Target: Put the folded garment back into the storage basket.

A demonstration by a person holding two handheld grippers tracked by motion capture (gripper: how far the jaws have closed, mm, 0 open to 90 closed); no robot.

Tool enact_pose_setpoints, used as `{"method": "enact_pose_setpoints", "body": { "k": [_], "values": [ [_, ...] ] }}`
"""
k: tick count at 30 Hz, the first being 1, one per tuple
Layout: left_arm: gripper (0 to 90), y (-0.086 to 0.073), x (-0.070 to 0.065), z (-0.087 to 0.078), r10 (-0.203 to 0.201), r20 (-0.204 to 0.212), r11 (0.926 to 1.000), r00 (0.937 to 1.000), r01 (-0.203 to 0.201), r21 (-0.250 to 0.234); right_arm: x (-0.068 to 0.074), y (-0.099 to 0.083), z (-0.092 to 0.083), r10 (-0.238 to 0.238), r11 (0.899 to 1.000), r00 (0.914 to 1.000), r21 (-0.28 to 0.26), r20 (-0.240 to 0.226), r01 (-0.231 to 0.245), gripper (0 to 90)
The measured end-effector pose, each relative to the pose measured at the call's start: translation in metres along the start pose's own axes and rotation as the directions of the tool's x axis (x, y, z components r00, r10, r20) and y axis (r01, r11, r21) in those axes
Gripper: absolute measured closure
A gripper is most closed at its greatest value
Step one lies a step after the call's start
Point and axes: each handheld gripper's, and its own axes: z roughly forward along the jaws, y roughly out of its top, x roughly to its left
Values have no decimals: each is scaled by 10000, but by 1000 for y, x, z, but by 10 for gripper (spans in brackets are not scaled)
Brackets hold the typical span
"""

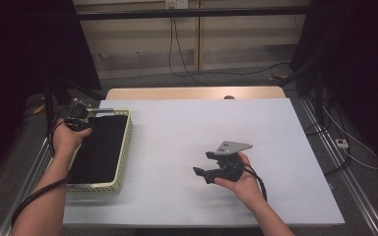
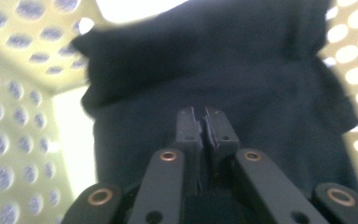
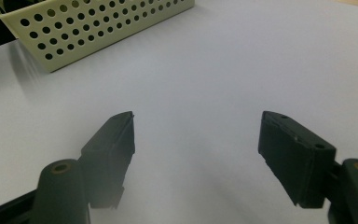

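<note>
A dark folded cloth [image 1: 98, 147] lies inside a pale yellow perforated basket [image 1: 126, 140] at the table's left side. My left gripper [image 1: 78, 119] hangs over the basket's far left corner. In the left gripper view its jaws [image 2: 204, 123] are shut together just above the cloth [image 2: 223, 60], with nothing caught between them and the basket wall [image 2: 18, 70] close at the left. My right gripper [image 1: 202, 162] rests low over the white tabletop, right of centre, pointing left. Its jaws [image 3: 196, 140] stand wide open and empty.
The white table surface [image 1: 202, 123] stretches between the basket and the right hand, and the basket's side [image 3: 98, 23] lies ahead of the right gripper. A wooden strip [image 1: 192, 93] runs along the far edge. Cables and dark stands surround the table on the floor.
</note>
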Motion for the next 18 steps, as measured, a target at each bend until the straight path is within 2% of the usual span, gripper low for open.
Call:
{"method": "enact_pose_setpoints", "body": {
  "k": [3,5,7,8,9,13,18],
  "values": [
    [890,-9,9,6,-297,-123,9996,9995,297,17,1,-1,2,30,10000,10000,37,-41,-30,278],
    [900,-14,12,11,-194,-259,9989,9995,206,433,1,-1,3,56,10000,10000,58,-37,-56,278],
    [900,-17,13,16,-175,-480,9984,9987,200,520,1,-1,3,45,10000,10000,25,-57,-45,278],
    [900,-19,14,17,-246,-329,9986,9992,261,452,1,-1,3,24,10000,10000,34,-60,-24,278],
    [900,-20,14,17,-361,-337,9986,9988,374,380,2,-1,3,4,10000,10000,42,-50,-3,277],
    [891,-19,15,14,-399,-284,9987,9988,408,299,0,-2,3,59,9999,9999,95,-86,-58,276],
    [797,-17,12,8,-585,-70,9983,9983,585,-75,-1,-3,4,-15,9999,10000,167,-34,15,273]
  ]
}}
